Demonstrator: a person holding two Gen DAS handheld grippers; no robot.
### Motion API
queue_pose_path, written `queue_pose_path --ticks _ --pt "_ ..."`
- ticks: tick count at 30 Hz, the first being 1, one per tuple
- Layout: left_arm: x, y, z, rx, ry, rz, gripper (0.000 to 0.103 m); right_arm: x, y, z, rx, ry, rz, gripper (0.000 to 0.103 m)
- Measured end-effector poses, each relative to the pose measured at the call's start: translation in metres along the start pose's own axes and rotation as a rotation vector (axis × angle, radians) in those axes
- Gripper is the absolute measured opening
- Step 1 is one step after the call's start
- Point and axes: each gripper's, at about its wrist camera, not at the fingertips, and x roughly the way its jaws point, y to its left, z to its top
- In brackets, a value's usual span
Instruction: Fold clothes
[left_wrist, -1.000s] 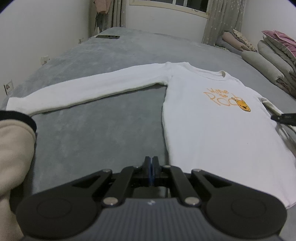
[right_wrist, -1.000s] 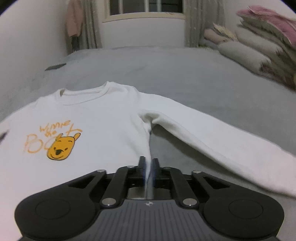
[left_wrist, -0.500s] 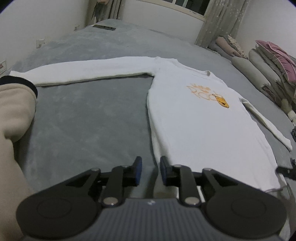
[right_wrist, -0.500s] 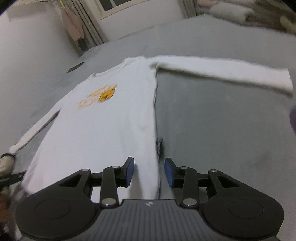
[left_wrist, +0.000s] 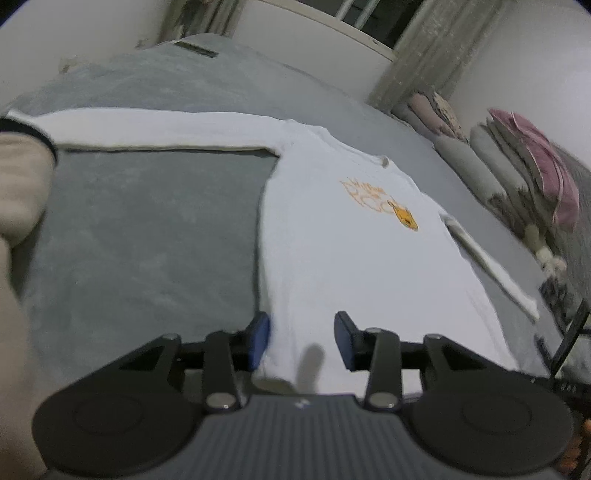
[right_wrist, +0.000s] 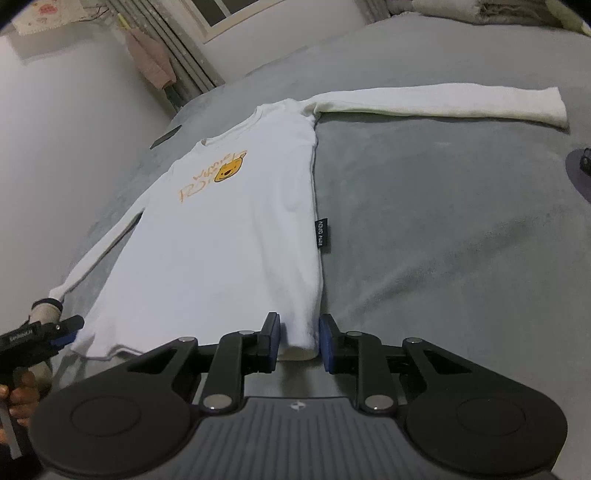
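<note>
Where grey bedding (right_wrist: 443, 221) spreads, one white shirt (right_wrist: 240, 240) lies flat.

The white shirt (right_wrist: 229, 236) is soft matt knit cloth, with a flat orange print (right_wrist: 216, 175) and a glossy black woven tag (right_wrist: 322, 236). The grey bedspread (right_wrist: 443, 229) looks plush and velvety, its nap mottled. Both grippers are matt black plastic with blue rubbery pads (right_wrist: 272, 341) and shiny metal pivot pins (right_wrist: 373, 401). At 2 o'clock in the left view, stacked bedding (left_wrist: 532, 177) is quilted cloth.
</note>
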Motion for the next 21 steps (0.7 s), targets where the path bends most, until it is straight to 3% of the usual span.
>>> queue_pose_path --ticks 1,3,10,16,21 --pt "0.004 -0.002 -0.001 0.019 0.011 0.033 0.007 0.001 0.002 -0.001 -0.012 -0.005 -0.011 0.013" --pt "0.007 -0.003 -0.001 0.028 0.019 0.067 0.005 0.003 0.004 -0.003 -0.022 -0.021 -0.023 0.008" --pt "-0.011 0.003 0.008 0.002 -0.014 0.051 0.004 -0.029 0.009 0.003 -0.025 -0.083 0.013 0.007" --pt "-0.002 -0.004 -0.001 0.084 0.024 0.129 0.004 -0.007 0.006 -0.004 -0.052 0.009 -0.029 0.007" --pt "-0.013 -0.007 0.001 0.103 0.006 0.136 0.004 -0.012 0.006 0.001 -0.078 -0.001 -0.018 0.007"
